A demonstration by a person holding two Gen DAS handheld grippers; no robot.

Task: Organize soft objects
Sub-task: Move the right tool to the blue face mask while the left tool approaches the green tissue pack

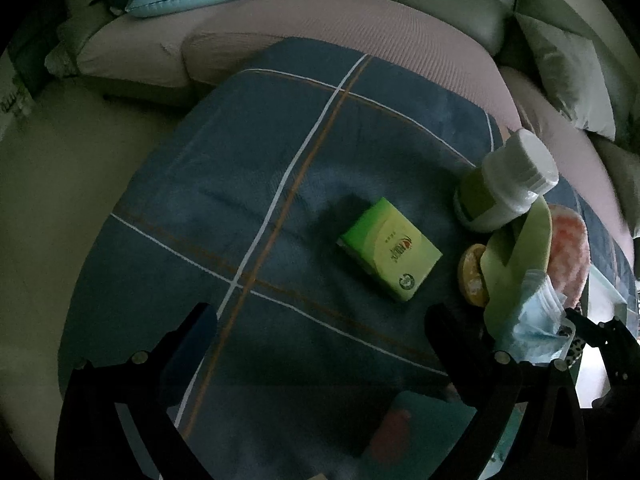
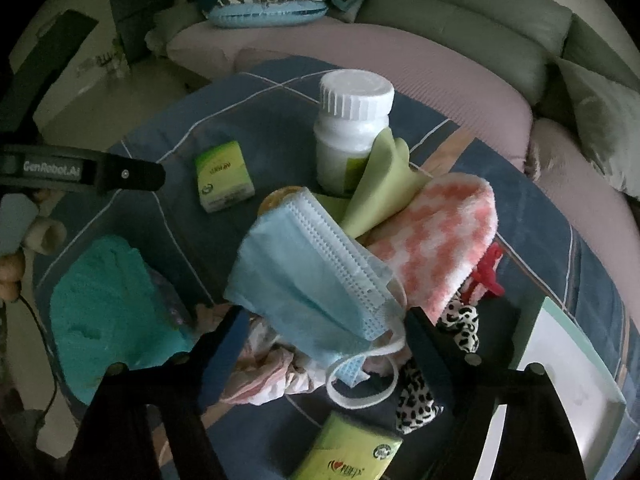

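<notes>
left gripper (image 2: 132,176): black, white "genrobot.ai" lettering | silver screw

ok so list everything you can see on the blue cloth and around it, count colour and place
tissue pack: two, green; one mid-cloth, one at the near edge
bottle: one, white with ribbed cap, upright behind the pile
face mask: one, light blue, on top of the pile
green cloth: one, leaning on the bottle
fluffy cloth: one, pink and white, right of the mask
teal cloth: one, left side
leopard-print fabric: one, black and white, near right
red clip: one, by the fluffy cloth
blue checked cloth: one, under everything
sofa: grey-green, behind
left gripper: open, empty
right gripper: open, around the mask's near end
</notes>
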